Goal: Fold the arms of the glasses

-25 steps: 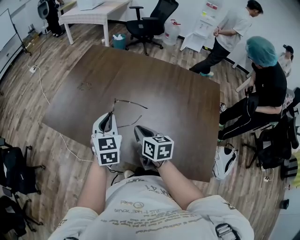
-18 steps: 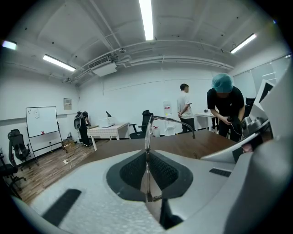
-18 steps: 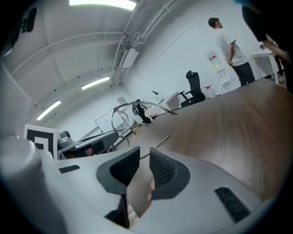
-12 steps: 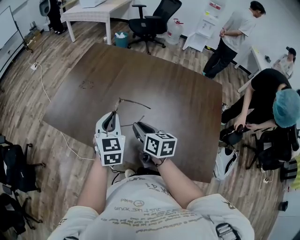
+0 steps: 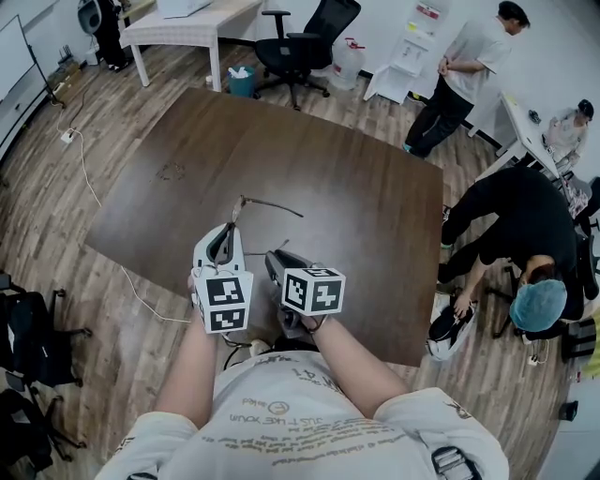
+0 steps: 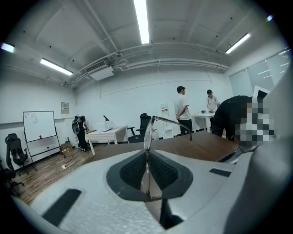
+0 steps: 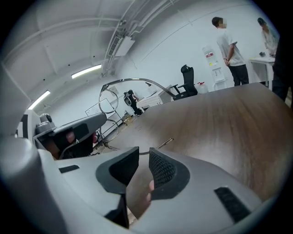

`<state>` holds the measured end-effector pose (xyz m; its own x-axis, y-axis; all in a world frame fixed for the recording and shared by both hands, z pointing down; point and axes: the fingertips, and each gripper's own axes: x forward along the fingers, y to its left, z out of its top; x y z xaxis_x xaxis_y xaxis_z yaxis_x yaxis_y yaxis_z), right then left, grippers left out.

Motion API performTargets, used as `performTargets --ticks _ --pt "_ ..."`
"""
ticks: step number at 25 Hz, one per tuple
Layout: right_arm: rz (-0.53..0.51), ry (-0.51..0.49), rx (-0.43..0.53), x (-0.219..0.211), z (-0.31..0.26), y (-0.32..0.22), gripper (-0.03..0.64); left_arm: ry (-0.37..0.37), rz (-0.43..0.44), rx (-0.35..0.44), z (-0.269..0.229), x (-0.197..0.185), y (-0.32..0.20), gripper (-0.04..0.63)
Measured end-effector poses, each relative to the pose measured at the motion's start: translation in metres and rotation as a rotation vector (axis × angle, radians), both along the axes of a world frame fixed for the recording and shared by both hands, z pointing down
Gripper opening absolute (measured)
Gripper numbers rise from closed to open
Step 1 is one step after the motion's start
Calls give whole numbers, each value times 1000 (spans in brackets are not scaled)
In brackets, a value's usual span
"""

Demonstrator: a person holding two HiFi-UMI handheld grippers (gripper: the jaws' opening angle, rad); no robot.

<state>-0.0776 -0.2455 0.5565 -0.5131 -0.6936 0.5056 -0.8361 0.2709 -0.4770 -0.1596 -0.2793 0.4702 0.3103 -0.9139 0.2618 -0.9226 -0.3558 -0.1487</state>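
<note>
Thin wire-rimmed glasses hang above the near part of a dark brown table. My left gripper is shut on their front frame. In the left gripper view the glasses stand edge-on between the pads, with one arm reaching out to the right. My right gripper sits just right of the left one, beside the lower arm. In the right gripper view its jaws stand a little apart. The lower arm's tip shows just past them, and the round lenses rise at the left.
A person bends down off the table's right edge and another stands behind. A black office chair and a white table lie beyond the far edge. Bags and a cable are on the floor at left.
Both grippers and the glasses have barely shifted. The right gripper has edged slightly closer to the lower arm. The person at the right has bent down toward the floor.
</note>
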Motion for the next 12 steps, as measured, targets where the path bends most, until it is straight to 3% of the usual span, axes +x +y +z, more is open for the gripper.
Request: performTargets --ticks 12 --pt "-66 38 -40 -5 15 14 80 -3 9 -26 9 13 -4 34"
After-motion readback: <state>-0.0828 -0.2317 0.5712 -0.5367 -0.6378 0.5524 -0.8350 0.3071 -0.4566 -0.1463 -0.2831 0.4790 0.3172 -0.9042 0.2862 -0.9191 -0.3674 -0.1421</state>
